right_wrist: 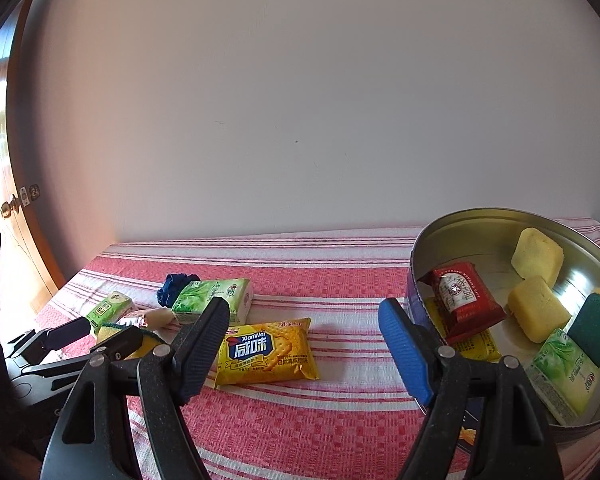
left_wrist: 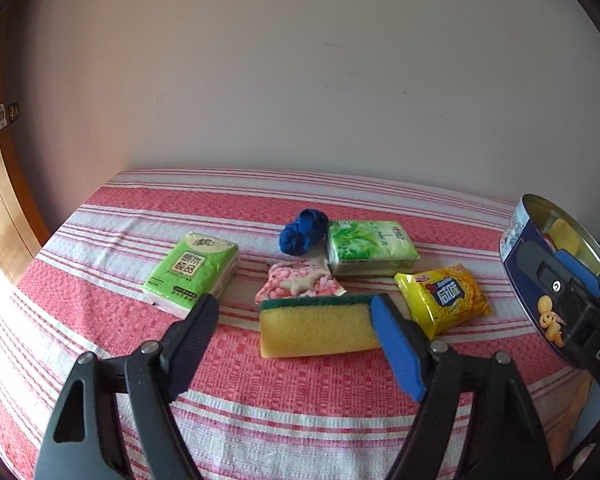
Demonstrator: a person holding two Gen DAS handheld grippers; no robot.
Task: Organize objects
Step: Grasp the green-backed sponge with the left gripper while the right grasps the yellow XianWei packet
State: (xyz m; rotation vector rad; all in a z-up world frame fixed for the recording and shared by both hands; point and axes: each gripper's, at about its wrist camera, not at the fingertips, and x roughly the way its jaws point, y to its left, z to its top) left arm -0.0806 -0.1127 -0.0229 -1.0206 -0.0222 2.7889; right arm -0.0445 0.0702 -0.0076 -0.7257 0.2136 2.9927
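The round tin [right_wrist: 460, 226] is sitting on the tabletop [right_wrist: 300, 412], just to the right of the right gripper [right_wrist: 303, 312]. Inside it are lying a red packet [right_wrist: 466, 304], two yellow sponges [right_wrist: 538, 258], a green tissue pack [right_wrist: 564, 372], a sponge with a dark green side [right_wrist: 596, 326] and a yellow packet [right_wrist: 474, 344] under the red one.

The right gripper's fingers [right_wrist: 402, 340] are spread wide and holding nothing. Between them, a bit ahead, a yellow cracker packet [right_wrist: 266, 354] is lying flat on the red and white striped cloth [right_wrist: 324, 280].

The left gripper [left_wrist: 296, 312] is hanging over the cloth with its fingers [left_wrist: 194, 328] spread wide too, and nothing in them. A yellow sponge with a green edge [left_wrist: 316, 330] is lying just ahead between them, and the blue finger is showing in front of its right end. I cannot tell if they are touching. Right behind the sponge is a pink and white packet [left_wrist: 300, 282]. Farther back are a blue ball of cloth [left_wrist: 302, 232] and a green leafy tissue pack [left_wrist: 370, 246], touching each other. Ahead of the black finger, a light green tissue pack [left_wrist: 192, 270] is lying. To the right of the blue finger is the yellow cracker packet, and past it the tin with the right gripper in front of it.
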